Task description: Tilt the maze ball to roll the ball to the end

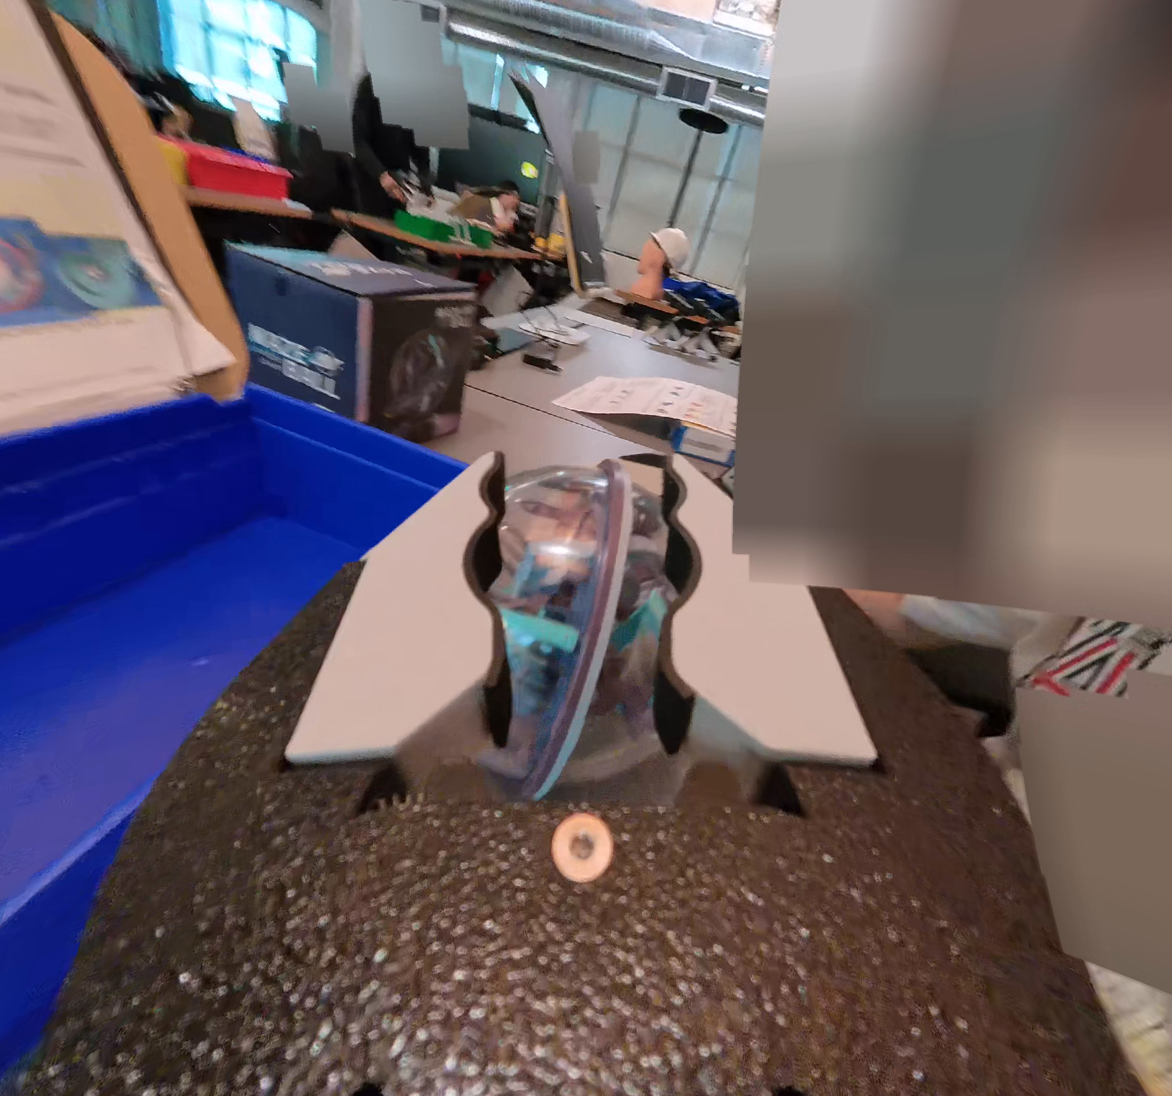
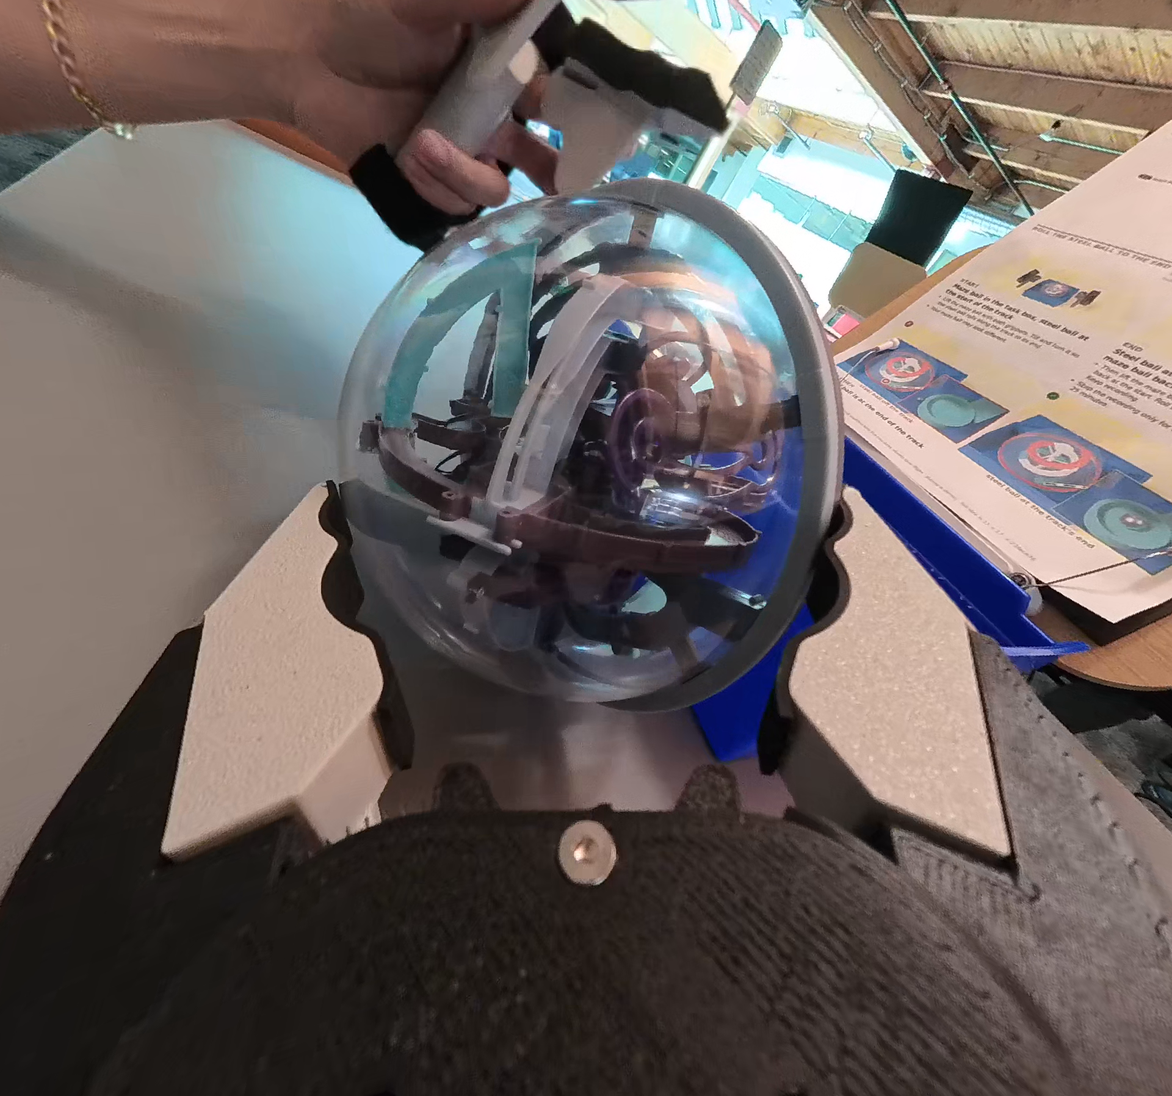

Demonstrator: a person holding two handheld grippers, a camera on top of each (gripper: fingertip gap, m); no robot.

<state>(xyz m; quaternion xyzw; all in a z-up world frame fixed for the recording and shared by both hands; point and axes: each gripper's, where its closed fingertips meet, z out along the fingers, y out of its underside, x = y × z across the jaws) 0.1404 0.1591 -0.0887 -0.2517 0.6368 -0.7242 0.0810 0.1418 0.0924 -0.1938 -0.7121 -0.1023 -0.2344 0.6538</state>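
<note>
A printed instruction sheet (image 2: 1040, 406), with photos and lines of dark lettering, lies right of the right jaws on a board. A dark blue carton (image 1: 355, 336) beyond and left of the left jaws bears pale lettering. A paper sheet (image 1: 653, 400) ahead carries small print, too blurred to read.

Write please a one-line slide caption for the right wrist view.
Right gripper clamps the clear maze ball above a blue bin, while a hand holds the left gripper against the ball's far side.
</note>
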